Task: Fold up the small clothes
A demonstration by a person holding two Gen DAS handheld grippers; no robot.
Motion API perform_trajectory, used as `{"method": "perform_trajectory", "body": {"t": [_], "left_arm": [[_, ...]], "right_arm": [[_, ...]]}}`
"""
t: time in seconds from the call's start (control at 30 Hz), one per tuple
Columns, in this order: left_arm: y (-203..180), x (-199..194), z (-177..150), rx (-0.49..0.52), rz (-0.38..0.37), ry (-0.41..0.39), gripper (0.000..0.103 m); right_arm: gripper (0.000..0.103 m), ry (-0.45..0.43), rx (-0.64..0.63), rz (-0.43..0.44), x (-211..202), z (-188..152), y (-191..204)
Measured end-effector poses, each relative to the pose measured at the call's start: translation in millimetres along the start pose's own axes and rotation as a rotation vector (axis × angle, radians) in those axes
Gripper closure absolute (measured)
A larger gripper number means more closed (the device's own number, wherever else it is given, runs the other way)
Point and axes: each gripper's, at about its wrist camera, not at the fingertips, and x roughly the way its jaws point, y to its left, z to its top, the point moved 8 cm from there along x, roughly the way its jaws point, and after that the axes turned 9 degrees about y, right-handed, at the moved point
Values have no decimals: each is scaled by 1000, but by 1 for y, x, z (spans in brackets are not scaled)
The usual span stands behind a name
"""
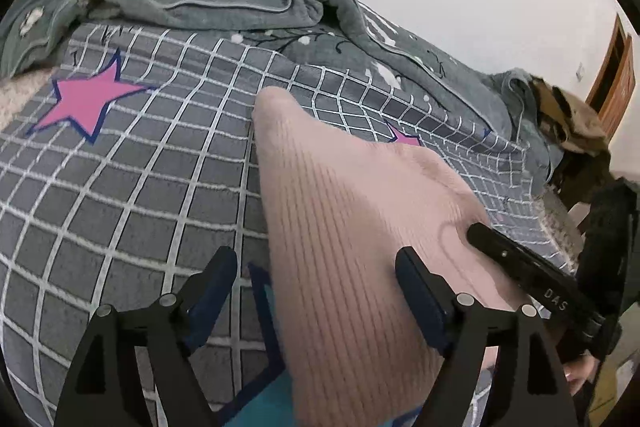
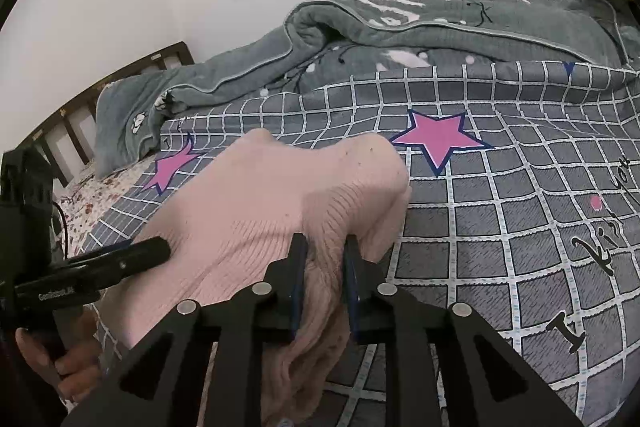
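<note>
Garment: one pink ribbed knit [image 1: 352,227] lay on the grey checked bedspread [image 1: 120,187], bunched toward your right side.
Left gripper [image 1: 316,291]: your jaws stood wide apart over the knit, pads clear of the cloth, gripping nothing.
Right gripper [image 2: 325,267]: you had it clamped on a gathered fold of the knit (fabric bulged out between the fingers).
Risk: with only one side held, a pull could have dragged the whole knit and skewed the fold.
Second risk: the thick bunch could have slipped out of your right pinch.
Count: one knit, two grippers, one rumpled grey blanket [image 2: 240,59], two whole pink stars [image 2: 440,141] in the right view.
</note>
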Motion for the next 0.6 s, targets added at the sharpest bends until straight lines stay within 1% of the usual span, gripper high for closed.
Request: {"method": "perform_trajectory", "body": {"t": [0.1,0.17,0.33,0.4,0.5,0.6], "left_arm": [[2,-3,0,-7,6,-6,21],[1,-6,1,0,18,-13,21],[-1,-13,4,-10,8,-30,21],[0,-15,6,-3,34,-42,21],[5,-16,10,-10,71,-57,21],[10,-18,13,-21,87,-64,21]], "right_arm": [[82,-1,-7,-6,-4,2,3],[87,-10,-16,-11,-8,3,5],[89,-36,-4,10,-18,7,5],[89,-26,7,17,-16,7,3],[86,15,10,6,-5,2,-1],[79,9,-1,-7,-7,3,0]]}}
